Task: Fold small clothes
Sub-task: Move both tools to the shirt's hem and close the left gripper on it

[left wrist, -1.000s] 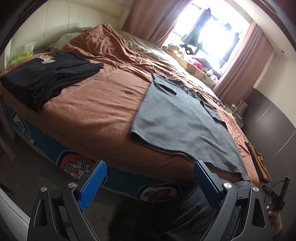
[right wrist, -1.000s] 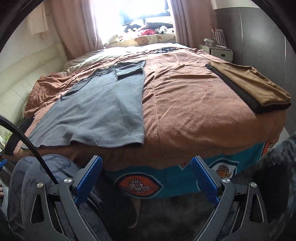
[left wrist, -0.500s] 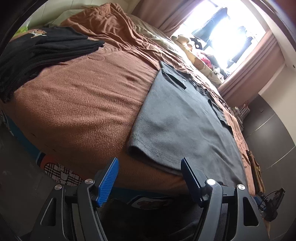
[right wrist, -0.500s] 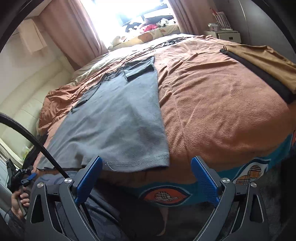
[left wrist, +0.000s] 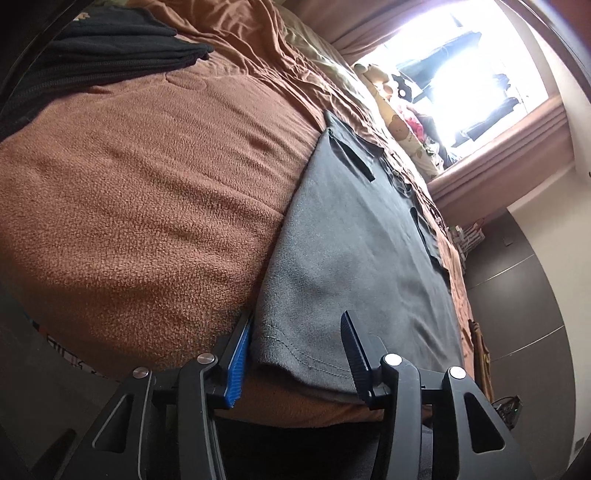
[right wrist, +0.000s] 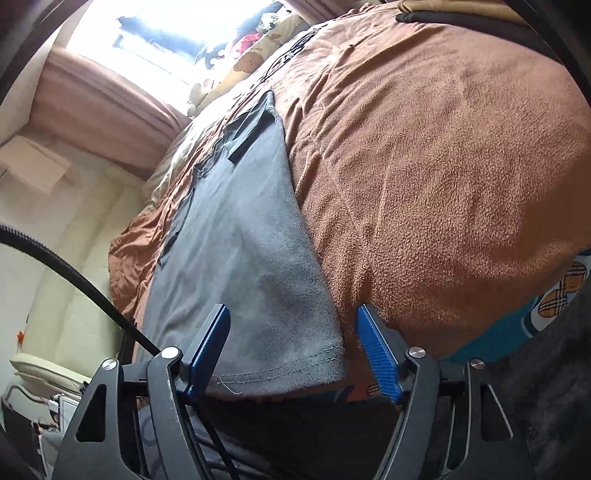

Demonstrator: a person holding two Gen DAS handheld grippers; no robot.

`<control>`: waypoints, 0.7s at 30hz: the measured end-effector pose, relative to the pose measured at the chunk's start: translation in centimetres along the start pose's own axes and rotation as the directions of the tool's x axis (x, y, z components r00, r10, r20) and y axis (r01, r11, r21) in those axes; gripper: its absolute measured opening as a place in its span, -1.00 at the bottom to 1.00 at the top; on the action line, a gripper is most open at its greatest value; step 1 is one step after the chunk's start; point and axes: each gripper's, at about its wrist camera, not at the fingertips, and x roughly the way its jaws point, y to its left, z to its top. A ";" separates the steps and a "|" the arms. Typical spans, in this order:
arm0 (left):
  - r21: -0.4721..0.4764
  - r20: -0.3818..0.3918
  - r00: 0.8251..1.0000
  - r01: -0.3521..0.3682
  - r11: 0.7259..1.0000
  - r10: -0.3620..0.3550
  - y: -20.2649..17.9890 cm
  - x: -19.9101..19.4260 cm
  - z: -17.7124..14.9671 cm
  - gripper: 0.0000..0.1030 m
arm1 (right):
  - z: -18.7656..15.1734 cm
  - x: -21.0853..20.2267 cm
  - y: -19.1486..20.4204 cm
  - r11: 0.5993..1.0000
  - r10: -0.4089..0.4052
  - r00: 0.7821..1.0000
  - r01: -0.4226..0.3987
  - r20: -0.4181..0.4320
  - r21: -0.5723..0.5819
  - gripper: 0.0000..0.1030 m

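1. While the grey shirt [left wrist: 351, 258] lies flat along the brown blanket [left wrist: 147, 192], its hem hangs just over the bed's near edge, toward 6 o'clock in both wrist views.
2. The left gripper [left wrist: 295, 354] straddles the hem corner at 6 o'clock in its view; its jaws have just been closing, yet a gap still shows on the right side, so they stand spread around the cloth, not pinching it.
3. Its left finger [left wrist: 238, 362] sits right against the shirt's side edge; whether it touches I cannot tell.
4. The right gripper [right wrist: 291, 350] frames the other hem corner at 6 o'clock in the right wrist view; its jaws have also just been closing and stand spread, with the corner between them.
5. Its right finger [right wrist: 378, 354] stands clear of the shirt [right wrist: 240, 258], over the blanket's [right wrist: 443, 166] edge; the left finger crosses the cloth, contact unclear.
6. The shirt's folded-in sleeves lie toward 12 o'clock, at the far end near the window [left wrist: 461, 74].
7. A stack of black clothes [left wrist: 103, 48] rests on the blanket at 10 o'clock in the left view, well apart from the shirt.
8. A tan-and-black folded pile [right wrist: 461, 11] sits at 1 o'clock in the right view.
9. A black cable [right wrist: 74, 273] crosses at 8 o'clock there.
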 end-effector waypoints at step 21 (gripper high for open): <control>-0.105 0.014 0.999 0.054 0.993 -0.052 -0.9 0.0 -0.7 -0.05 | 0.5 2.0 -2.4 0.985 0.165 0.985 -0.162 -0.047 0.058 -0.21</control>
